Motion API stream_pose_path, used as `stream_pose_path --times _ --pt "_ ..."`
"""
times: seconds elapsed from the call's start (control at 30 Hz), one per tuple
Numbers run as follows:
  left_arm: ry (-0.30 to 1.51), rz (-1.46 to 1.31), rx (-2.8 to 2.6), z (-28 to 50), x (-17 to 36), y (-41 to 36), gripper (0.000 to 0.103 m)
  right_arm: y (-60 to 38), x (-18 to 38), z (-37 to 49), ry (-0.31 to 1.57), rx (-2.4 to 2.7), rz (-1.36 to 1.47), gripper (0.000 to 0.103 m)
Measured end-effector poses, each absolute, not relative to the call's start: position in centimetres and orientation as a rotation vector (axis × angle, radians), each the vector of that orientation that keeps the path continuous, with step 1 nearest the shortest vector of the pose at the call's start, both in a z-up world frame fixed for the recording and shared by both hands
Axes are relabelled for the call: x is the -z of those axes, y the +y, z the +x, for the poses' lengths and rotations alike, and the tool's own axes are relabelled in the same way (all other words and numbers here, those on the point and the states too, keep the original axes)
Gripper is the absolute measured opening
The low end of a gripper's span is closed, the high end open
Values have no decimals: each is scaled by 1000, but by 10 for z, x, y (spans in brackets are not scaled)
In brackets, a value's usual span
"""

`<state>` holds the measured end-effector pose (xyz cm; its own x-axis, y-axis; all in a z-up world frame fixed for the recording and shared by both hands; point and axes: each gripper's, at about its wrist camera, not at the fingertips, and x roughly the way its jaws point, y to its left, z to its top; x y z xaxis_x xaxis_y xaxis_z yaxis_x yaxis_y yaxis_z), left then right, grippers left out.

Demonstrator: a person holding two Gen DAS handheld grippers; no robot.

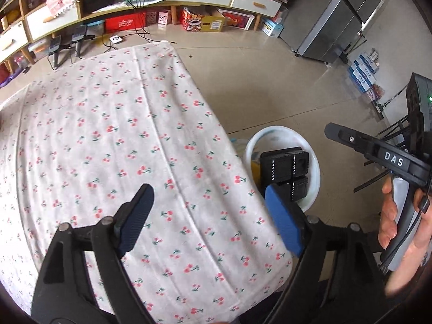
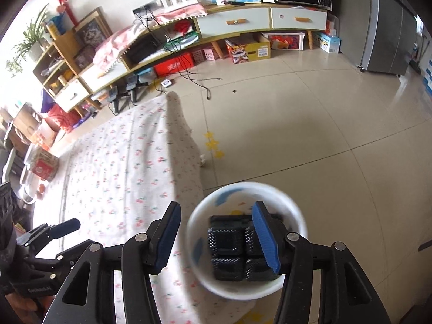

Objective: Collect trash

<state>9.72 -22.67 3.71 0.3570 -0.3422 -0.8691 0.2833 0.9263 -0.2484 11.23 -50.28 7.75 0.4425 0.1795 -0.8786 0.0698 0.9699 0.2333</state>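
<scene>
A white round bin (image 2: 293, 210) stands on the floor beside the table, with a black compartment tray (image 2: 232, 245) lying in it. In the left wrist view the bin (image 1: 313, 167) and tray (image 1: 283, 164) show past the table's right edge. My left gripper (image 1: 210, 218) is open and empty above the cherry-print tablecloth (image 1: 108, 135). My right gripper (image 2: 216, 237) is open and empty, hovering above the bin. The right gripper's body shows at the right of the left wrist view, its fingertips hidden. The left gripper shows at the lower left of the right wrist view (image 2: 54, 232).
A long low cabinet (image 2: 235, 21) with drawers and boxes under it runs along the far wall. A grey fridge (image 2: 388, 27) stands at the far right. Cables (image 2: 194, 78) lie on the tiled floor. A red box (image 2: 43, 167) sits at the table's far left.
</scene>
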Motion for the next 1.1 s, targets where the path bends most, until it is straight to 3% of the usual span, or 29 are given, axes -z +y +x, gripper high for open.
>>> stream_pose_path --times 0.13,0.27,0.53,0.6,1.1 --pt "1118 -36 334 78 -38 -196 93 -461 -91 76 1072 -92 242 67" --pt "1095 -13 268 63 -46 -168 93 -414 -98 42 1019 -121 194 84" --pt "929 50 112 20 -57 -120 97 -357 -94 -10 921 -14 148 85" --pt "934 65 103 19 -53 -118 97 -345 -95 -18 911 -12 142 89" --pt "931 50 123 25 -42 -111 98 -313 -98 -6 915 32 53 92"
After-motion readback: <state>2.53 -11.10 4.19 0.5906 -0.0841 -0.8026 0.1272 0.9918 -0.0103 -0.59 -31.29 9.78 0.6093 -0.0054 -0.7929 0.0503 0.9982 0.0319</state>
